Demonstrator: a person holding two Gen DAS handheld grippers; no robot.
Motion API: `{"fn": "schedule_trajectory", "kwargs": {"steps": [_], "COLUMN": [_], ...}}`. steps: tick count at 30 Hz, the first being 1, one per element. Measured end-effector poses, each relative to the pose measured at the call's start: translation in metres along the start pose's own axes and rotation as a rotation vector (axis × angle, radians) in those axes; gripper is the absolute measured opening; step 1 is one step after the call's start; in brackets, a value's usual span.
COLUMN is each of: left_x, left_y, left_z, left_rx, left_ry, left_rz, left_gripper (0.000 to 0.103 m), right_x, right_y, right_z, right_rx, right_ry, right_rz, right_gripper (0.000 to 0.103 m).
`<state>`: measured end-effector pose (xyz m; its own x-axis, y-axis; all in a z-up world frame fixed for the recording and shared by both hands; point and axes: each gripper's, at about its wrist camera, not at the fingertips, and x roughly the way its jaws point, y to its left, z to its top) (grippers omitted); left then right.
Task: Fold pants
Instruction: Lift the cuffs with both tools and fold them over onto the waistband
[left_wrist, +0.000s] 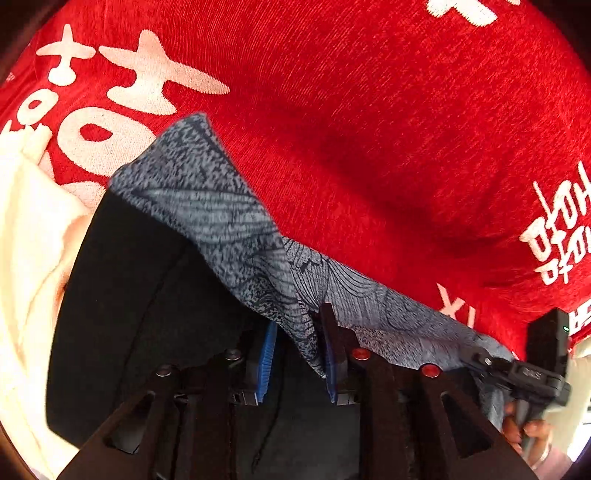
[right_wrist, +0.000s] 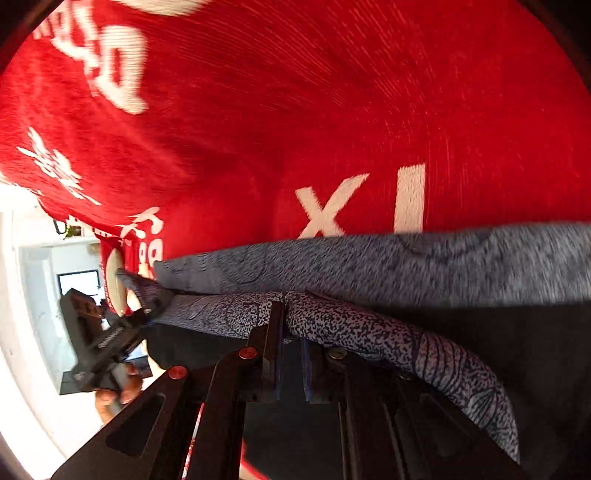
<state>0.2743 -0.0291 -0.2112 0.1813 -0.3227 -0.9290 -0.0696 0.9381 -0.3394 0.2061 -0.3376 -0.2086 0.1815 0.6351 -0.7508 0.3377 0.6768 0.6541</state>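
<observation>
The pants (left_wrist: 207, 206) are grey-blue with a dark line pattern, held up in the air close to a person's red printed shirt (left_wrist: 369, 129). My left gripper (left_wrist: 299, 347) has blue pads; its jaws stand apart, with the fabric edge lying against the right pad. The right gripper shows at the right edge (left_wrist: 491, 363), pinching the far end of the same edge. In the right wrist view the right gripper (right_wrist: 291, 325) is shut on the pants (right_wrist: 369, 328), and the left gripper (right_wrist: 155, 301) shows at the left on the fabric's other end.
The red shirt (right_wrist: 332, 110) fills the background of both views. Cream cloth (left_wrist: 29, 258) lies at the left. Black fabric (left_wrist: 122, 295) hangs below the pants. A bright white room (right_wrist: 44, 295) shows at the left.
</observation>
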Motion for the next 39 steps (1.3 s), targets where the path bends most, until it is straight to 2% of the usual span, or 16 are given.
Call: {"fn": "schedule_trajectory", "kwargs": {"steps": [1, 2, 3, 4, 5, 6, 8, 10, 13, 16, 19, 22, 28, 32, 36, 39], "left_x": [-0.007, -0.014, -0.024, -0.037, -0.049, -0.059, -0.068, -0.067, -0.056, -0.044, -0.027, -0.014, 0.001, 0.007, 0.011, 0.017], "left_y": [-0.002, -0.004, -0.006, -0.011, -0.015, -0.017, -0.023, -0.035, -0.069, -0.103, -0.141, -0.175, -0.219, -0.236, -0.246, -0.249], "left_z": [0.000, 0.001, -0.002, -0.005, -0.008, -0.011, -0.017, -0.031, -0.066, -0.104, -0.142, -0.176, -0.233, -0.254, -0.268, -0.276], "left_rx": [0.013, 0.025, 0.048, 0.079, 0.105, 0.133, 0.163, 0.200, 0.295, 0.378, 0.446, 0.515, 0.629, 0.686, 0.722, 0.734], "left_ry": [0.003, 0.000, -0.015, -0.055, -0.098, -0.123, -0.115, -0.080, -0.027, 0.036, 0.089, 0.122, 0.200, 0.232, 0.246, 0.245], "left_rz": [-0.001, 0.007, 0.048, 0.123, 0.171, 0.196, 0.230, 0.241, 0.227, 0.156, 0.083, 0.006, -0.089, -0.098, -0.083, -0.057], "left_gripper": [0.025, 0.031, 0.043, 0.073, 0.080, 0.080, 0.080, 0.080, 0.080, 0.080, 0.080, 0.080, 0.080, 0.080, 0.080, 0.080], "right_x": [0.000, 0.000, 0.000, -0.002, -0.004, -0.007, -0.023, -0.047, -0.077, -0.110, -0.145, -0.178, -0.207, -0.209, -0.197, -0.187], "right_y": [-0.001, -0.003, -0.004, -0.003, -0.003, -0.002, 0.004, 0.014, 0.023, 0.015, -0.009, -0.042, -0.108, -0.141, -0.152, -0.164], "right_z": [0.002, 0.003, 0.004, 0.006, 0.007, 0.007, 0.006, -0.001, -0.022, -0.065, -0.126, -0.208, -0.342, -0.383, -0.394, -0.391], "right_rx": [0.006, 0.013, 0.016, 0.014, 0.013, 0.013, 0.010, -0.008, -0.028, -0.024, 0.008, 0.135, 0.387, 0.483, 0.506, 0.494], "right_ry": [0.004, 0.013, 0.022, 0.029, 0.031, 0.029, -0.005, -0.074, -0.125, -0.171, -0.240, -0.303, -0.372, -0.405, -0.412, -0.401], "right_rz": [0.010, 0.019, 0.026, 0.025, 0.025, 0.029, 0.063, 0.064, 0.050, -0.014, -0.122, -0.221, -0.322, -0.321, -0.276, -0.180], "right_gripper": [0.009, 0.010, 0.011, 0.015, 0.026, 0.035, 0.074, 0.081, 0.081, 0.081, 0.081, 0.081, 0.081, 0.079, 0.073, 0.052]}}
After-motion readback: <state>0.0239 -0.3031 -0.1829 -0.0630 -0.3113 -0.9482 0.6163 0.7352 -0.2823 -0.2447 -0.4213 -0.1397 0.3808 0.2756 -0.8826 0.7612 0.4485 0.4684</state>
